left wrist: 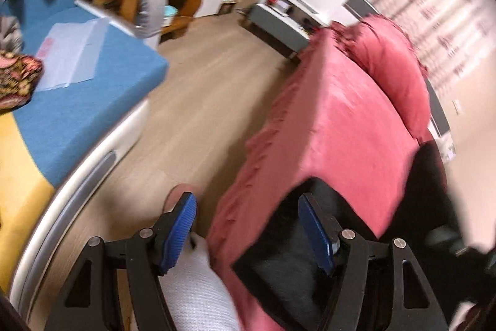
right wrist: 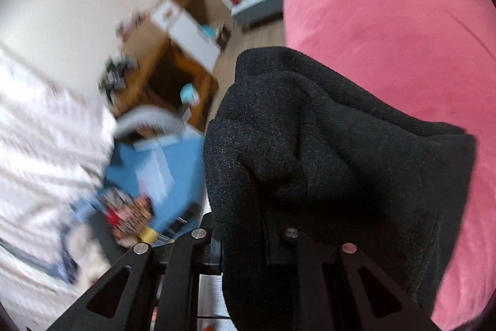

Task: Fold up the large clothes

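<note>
hanging in a thick bunch, the black knitted garment [right wrist: 310, 151] fills the middle of the right wrist view and drapes over the front of the right hand-held gripper [right wrist: 248, 250], hiding both of its fingertips. only the black linkage arms show below the cloth, so i cannot tell whether that hand-held gripper is clamped on the fabric or merely under it. the garment sits in front of the pink bed [right wrist: 403, 36], covering its near edge in this view; whether it touches the cover is unclear.

in the left wrist view the left hand-held gripper [left wrist: 248, 233] has its blue-padded fingers [left wrist: 179, 233] spread wide apart with nothing between them. a dark piece of the black knitted garment [left wrist: 279, 262] lies just beyond and under the right-side pad, against the corner of the pink bed [left wrist: 334, 126]. a pink pillow [left wrist: 393, 64] rests at the far end of the bed. a white knitted cloth [left wrist: 198, 293] shows low between the gripper's arms, by the left pad.

wooden floor [left wrist: 201, 101] runs between the pink bed and a second bed with a blue sheet [left wrist: 77, 114]; a clear plastic bag [left wrist: 71, 55] lies on the blue sheet, with a patterned cloth [left wrist: 17, 76] at its edge. a grey and white cabinet [left wrist: 294, 8] stands beyond the pink bed. both views are blurred.
</note>
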Tool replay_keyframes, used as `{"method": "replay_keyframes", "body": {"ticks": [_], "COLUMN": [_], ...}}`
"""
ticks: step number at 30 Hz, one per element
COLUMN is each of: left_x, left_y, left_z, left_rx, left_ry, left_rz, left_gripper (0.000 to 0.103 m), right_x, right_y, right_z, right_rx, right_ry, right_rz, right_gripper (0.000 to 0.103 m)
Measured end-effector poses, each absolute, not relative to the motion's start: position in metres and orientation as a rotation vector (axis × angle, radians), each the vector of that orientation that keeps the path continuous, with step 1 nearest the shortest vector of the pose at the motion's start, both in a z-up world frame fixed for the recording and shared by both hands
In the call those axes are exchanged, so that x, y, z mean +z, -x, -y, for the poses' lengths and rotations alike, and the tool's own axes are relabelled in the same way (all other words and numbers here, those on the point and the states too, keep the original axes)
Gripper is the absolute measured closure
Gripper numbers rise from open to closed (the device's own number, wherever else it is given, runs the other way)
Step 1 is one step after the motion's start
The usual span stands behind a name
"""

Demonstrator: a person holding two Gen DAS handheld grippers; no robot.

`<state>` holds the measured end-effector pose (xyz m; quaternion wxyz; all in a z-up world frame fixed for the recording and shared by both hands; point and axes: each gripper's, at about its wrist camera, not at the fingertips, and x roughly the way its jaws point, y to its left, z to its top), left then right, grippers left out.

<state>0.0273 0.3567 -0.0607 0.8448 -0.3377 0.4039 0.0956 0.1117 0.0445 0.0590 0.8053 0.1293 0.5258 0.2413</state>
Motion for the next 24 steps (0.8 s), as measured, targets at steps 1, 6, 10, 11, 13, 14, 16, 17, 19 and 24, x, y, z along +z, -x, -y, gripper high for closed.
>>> {"method": "replay_keyframes", "body": {"ticks": [1, 6, 10, 11, 13, 14, 16, 17, 19, 24], "left_x": [-0.066, -0.079, -0.072, -0.070, -0.063, -0.060, -0.055, -0.055, -0.058, -0.077], "left_y": [-0.022, -0.025, -0.029, -0.030, -0.033, -0.035, -0.041, -0.045, -0.051, -0.051], "left_z": [-0.360, -0.362, -0.342, -0.338, -0.325, -0.315, -0.295, -0.284, -0.262, -0.243], "left_rx": [0.205, 0.158, 0.032, -0.005, -0.078, -0.105, -0.109, -0.094, -0.061, -0.040], "left_ry": [0.725, 0.749, 0.719, 0.719, 0.709, 0.680, 0.554, 0.474, 0.321, 0.103], "left_rz": [-0.857, -0.893, -0.884, -0.874, -0.861, -0.866, -0.892, -0.904, -0.918, -0.938], "left_gripper": [0.034, 0.034, 0.035, 0.035, 0.035, 0.035, 0.035, 0.036, 0.035, 0.028], "right_x": [0.044, 0.018, 0.034, 0.039, 0.042, 0.041, 0.035, 0.031, 0.020, -0.021], "right_y": [-0.116, -0.109, -0.102, -0.101, -0.095, -0.091, -0.087, -0.083, -0.074, -0.042], "right_z": [-0.051, -0.040, 0.007, 0.020, 0.057, 0.071, 0.092, 0.097, 0.101, 0.089], "right_rx": [0.543, 0.708, 0.701, 0.671, 0.599, 0.575, 0.522, 0.504, 0.479, 0.505], "right_ry": [-0.283, -0.491, -0.517, -0.512, -0.504, -0.499, -0.452, -0.418, -0.311, 0.016], "right_rz": [-1.157, -1.207, -1.089, -1.058, -0.998, -0.986, -0.999, -1.006, -1.026, -1.088], "right_gripper": [0.073, 0.066, 0.066, 0.066, 0.066, 0.065, 0.065, 0.065, 0.065, 0.066]}}
